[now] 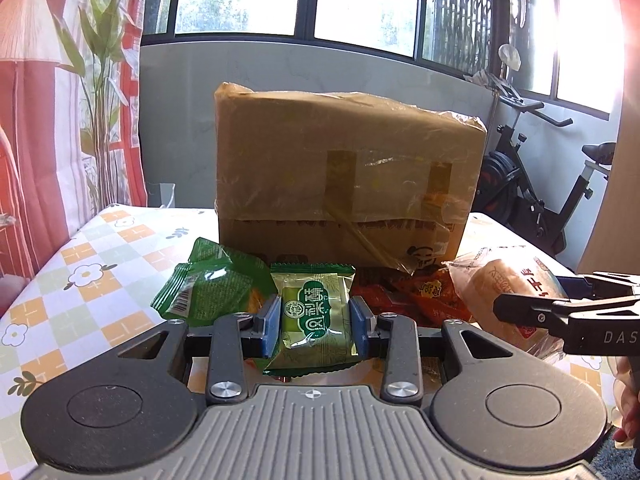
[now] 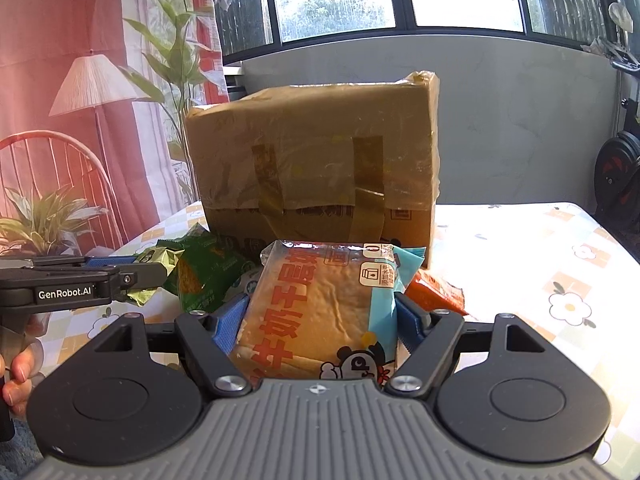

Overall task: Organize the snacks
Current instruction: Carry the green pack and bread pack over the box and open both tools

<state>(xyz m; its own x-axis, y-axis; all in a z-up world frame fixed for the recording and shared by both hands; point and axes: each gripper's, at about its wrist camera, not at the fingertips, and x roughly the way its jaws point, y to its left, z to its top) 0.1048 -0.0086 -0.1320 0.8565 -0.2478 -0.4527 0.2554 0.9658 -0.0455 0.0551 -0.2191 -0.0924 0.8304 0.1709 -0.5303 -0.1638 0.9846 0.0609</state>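
Note:
In the left wrist view my left gripper (image 1: 314,326) is shut on a small light-green snack packet (image 1: 310,316), its blue pads pressing both sides. In the right wrist view my right gripper (image 2: 316,320) is shut on a wide clear bread packet (image 2: 320,312) with red lettering and a blue end. That bread packet (image 1: 508,288) and the right gripper's fingers (image 1: 560,308) show at the right of the left view. The left gripper's fingers (image 2: 132,276) with the green packet (image 2: 154,264) show at the left of the right view. Both packets hang in front of a taped cardboard box (image 1: 344,176).
Dark green packets (image 1: 208,284) and red-orange packets (image 1: 424,292) lie on the checked flower tablecloth (image 1: 100,280) by the box (image 2: 316,160). An orange packet (image 2: 440,288) lies right of the bread. An exercise bike (image 1: 532,184) stands beyond the table. A person's hand (image 2: 20,364) holds the left gripper.

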